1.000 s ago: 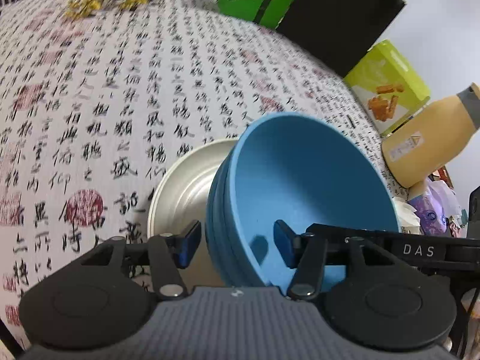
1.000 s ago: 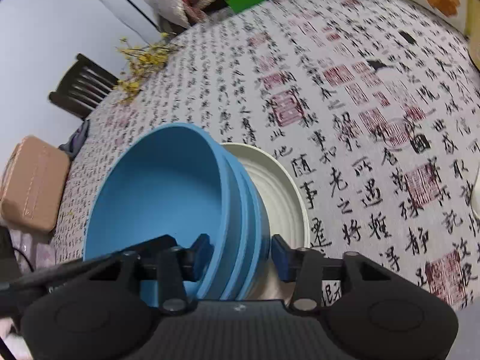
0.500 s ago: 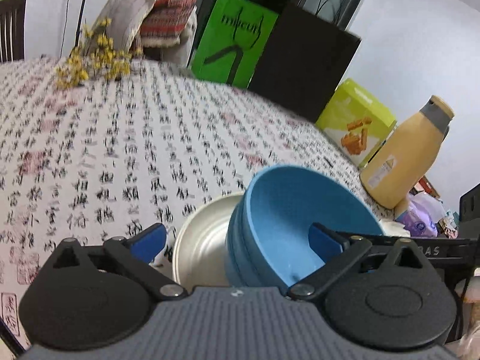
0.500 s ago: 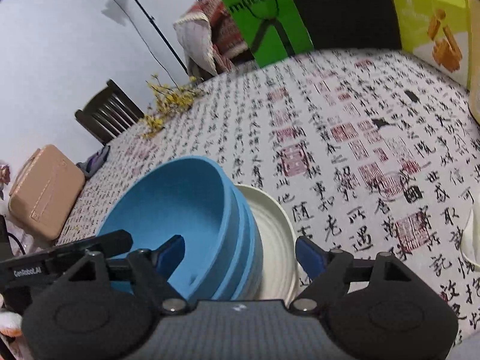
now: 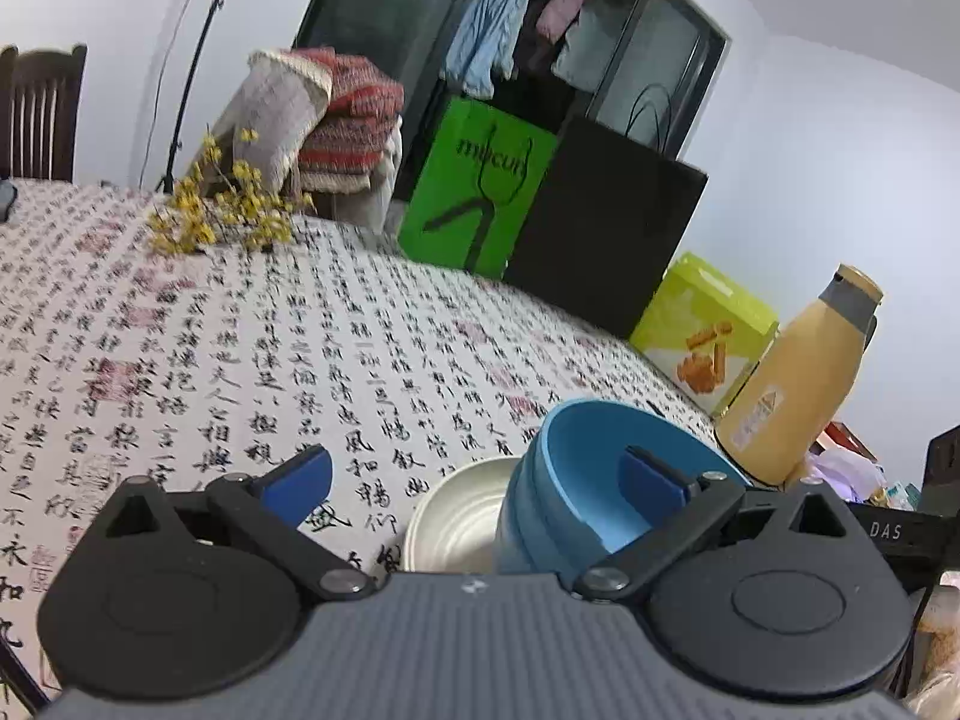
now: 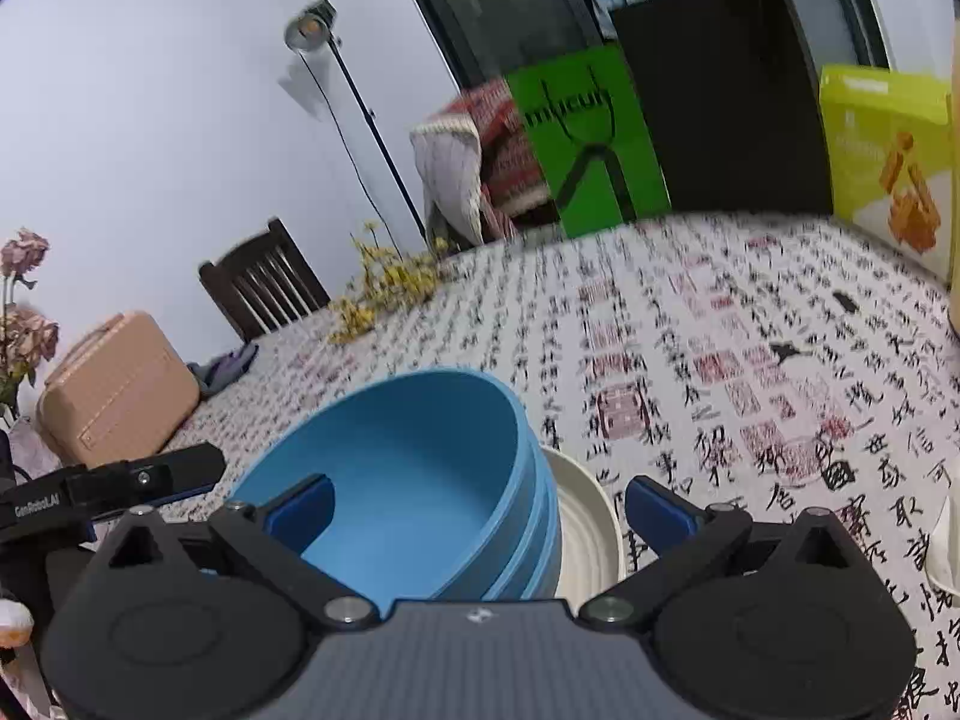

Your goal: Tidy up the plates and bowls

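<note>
A stack of blue bowls (image 5: 591,462) (image 6: 414,456) stands nested on a white plate (image 5: 456,510) (image 6: 585,534) on the calligraphy-print tablecloth (image 5: 252,360). My left gripper (image 5: 474,480) is open wide just short of the stack. Its right pad hangs over the bowl's inside and its left pad over the cloth, neither touching. My right gripper (image 6: 480,510) faces the stack from the other side, and its jaws are opening. The bowls' near rim lies between them, with no pad pressing on it. Each view also shows the other gripper's black body beyond the bowls.
A yellow bottle (image 5: 798,384) and a yellow-green box (image 5: 702,330) stand at the table's right edge. A green bag (image 5: 474,192) and a black bag (image 5: 606,228) are behind the table. Yellow flowers (image 5: 222,210) lie at the far side. A tan case (image 6: 114,384) sits left.
Both grippers opened from a narrow hold around the bowls' rims to full width. They drew back and tipped upward. The bowls stayed on the plate.
</note>
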### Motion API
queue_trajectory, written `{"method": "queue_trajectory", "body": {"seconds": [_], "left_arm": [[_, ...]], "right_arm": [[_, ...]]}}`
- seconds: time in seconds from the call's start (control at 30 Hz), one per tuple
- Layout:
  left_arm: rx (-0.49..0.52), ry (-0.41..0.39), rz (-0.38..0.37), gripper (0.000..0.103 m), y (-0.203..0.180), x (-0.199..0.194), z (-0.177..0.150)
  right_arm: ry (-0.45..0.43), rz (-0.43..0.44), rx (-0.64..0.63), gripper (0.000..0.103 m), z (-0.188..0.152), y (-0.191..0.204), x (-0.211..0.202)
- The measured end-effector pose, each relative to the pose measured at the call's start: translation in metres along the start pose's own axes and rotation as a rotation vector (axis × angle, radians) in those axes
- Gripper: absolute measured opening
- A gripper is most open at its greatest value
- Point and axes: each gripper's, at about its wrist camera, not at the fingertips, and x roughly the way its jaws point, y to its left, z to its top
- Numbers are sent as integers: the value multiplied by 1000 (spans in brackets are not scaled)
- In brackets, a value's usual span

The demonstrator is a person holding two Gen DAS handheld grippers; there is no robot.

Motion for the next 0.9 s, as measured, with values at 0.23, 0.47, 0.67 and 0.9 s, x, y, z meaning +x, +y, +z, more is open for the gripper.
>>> {"method": "queue_trajectory", "body": {"seconds": [0.23,0.47,0.67,0.9], "left_arm": [[15,-90,20,103,-6,-33,-16],[0,-135,52,103,-15,-65,-44],[10,-168,78,103,-27,-91,-68],[37,-184,111,103,-38,-109,-97]], "right_arm": [[-138,-7,-34,103,-15,9,-34],[-206,19,-37,103,-43,14,-67],[-229,39,-53,103,-71,20,-88],[-282,43,-94,103,-109,31,-111]]}}
